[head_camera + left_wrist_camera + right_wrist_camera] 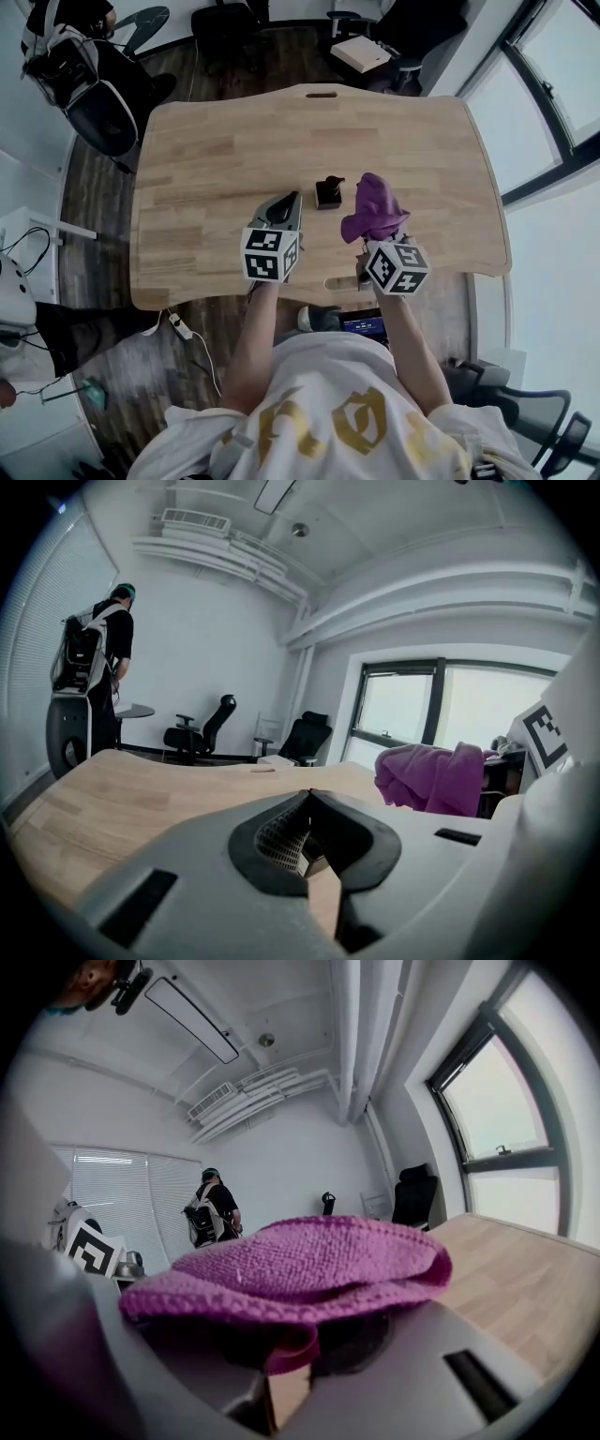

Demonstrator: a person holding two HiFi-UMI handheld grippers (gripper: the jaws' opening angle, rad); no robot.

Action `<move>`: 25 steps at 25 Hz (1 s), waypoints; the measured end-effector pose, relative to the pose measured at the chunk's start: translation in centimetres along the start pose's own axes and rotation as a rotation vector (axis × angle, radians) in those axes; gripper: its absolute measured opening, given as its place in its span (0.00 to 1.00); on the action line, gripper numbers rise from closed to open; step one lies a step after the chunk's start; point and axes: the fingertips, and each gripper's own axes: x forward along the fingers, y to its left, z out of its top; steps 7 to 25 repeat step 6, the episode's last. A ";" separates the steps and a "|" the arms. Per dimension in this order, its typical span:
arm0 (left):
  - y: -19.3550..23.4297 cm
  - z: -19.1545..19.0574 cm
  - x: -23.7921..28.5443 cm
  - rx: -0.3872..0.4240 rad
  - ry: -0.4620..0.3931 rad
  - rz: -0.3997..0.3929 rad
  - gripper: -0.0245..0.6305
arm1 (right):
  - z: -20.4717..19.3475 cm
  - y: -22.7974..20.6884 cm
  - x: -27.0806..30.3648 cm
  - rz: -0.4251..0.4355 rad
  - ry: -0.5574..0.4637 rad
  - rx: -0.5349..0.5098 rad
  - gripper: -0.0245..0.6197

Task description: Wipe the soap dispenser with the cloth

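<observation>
An office room with a dark wood floor holds a pale wooden desk (pixel 225 159), with tall windows (pixel 553 103) along one side and black office chairs (pixel 199 733) against the far wall, where a person (pixel 105 663) with a backpack stands turned away. Near the middle of the desk, a little toward its front edge, stands the small dark soap dispenser (pixel 328 192), upright on the bare wood and touched by nothing. The left gripper (pixel 294 199) hovers just beside it on its left, its jaws pressed together with nothing between them – its own view shows the two dark pads (pixel 281 836) meeting at a point. The right gripper (pixel 371 236) is just to the right of the dispenser and pinches the purple cloth (pixel 373 208), which bunches up over the jaws and droops over their tips – in the right gripper view the knitted fabric fills the space above the jaws.
</observation>
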 end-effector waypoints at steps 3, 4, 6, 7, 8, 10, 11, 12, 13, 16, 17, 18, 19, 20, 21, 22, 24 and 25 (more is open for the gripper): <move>0.5 0.0 0.2 0.009 0.000 0.001 0.05 | 0.0 -0.2 0.5 -0.008 0.001 0.008 0.10; 0.8 0.0 0.3 0.009 0.000 0.001 0.05 | 0.0 -0.2 0.7 -0.008 0.001 0.007 0.10; 1.2 0.1 0.4 0.007 -0.003 0.001 0.05 | 0.0 -0.2 1.1 -0.009 0.001 0.001 0.10; 1.2 0.1 0.4 0.007 -0.003 0.001 0.05 | 0.0 -0.2 1.1 -0.009 0.001 0.001 0.10; 1.2 0.1 0.4 0.007 -0.003 0.001 0.05 | 0.0 -0.2 1.1 -0.009 0.001 0.001 0.10; 1.2 0.1 0.4 0.007 -0.003 0.001 0.05 | 0.0 -0.2 1.1 -0.009 0.001 0.001 0.10; 1.2 0.1 0.4 0.007 -0.003 0.001 0.05 | 0.0 -0.2 1.1 -0.009 0.001 0.001 0.10; 1.2 0.1 0.4 0.007 -0.003 0.001 0.05 | 0.0 -0.2 1.1 -0.009 0.001 0.001 0.10; 1.2 0.1 0.4 0.007 -0.003 0.001 0.05 | 0.0 -0.2 1.1 -0.009 0.001 0.001 0.10; 1.2 0.1 0.4 0.007 -0.003 0.001 0.05 | 0.0 -0.2 1.1 -0.009 0.001 0.001 0.10; 1.2 0.1 0.4 0.007 -0.003 0.001 0.05 | 0.0 -0.2 1.1 -0.009 0.001 0.001 0.10; 1.2 0.1 0.4 0.007 -0.003 0.001 0.05 | 0.0 -0.2 1.1 -0.009 0.001 0.001 0.10; 1.2 0.1 0.4 0.007 -0.003 0.001 0.05 | 0.0 -0.2 1.1 -0.009 0.001 0.001 0.10; 1.2 0.1 0.4 0.007 -0.003 0.001 0.05 | 0.0 -0.2 1.1 -0.009 0.001 0.001 0.10; 1.2 0.1 0.4 0.007 -0.003 0.001 0.05 | 0.0 -0.2 1.1 -0.009 0.001 0.001 0.10; 1.2 0.1 0.4 0.007 -0.003 0.001 0.05 | 0.0 -0.2 1.1 -0.009 0.001 0.001 0.10; 1.2 0.1 0.4 0.007 -0.003 0.001 0.05 | 0.0 -0.2 1.1 -0.009 0.001 0.001 0.10; 1.2 0.1 0.4 0.007 -0.003 0.001 0.05 | 0.0 -0.2 1.1 -0.009 0.001 0.001 0.10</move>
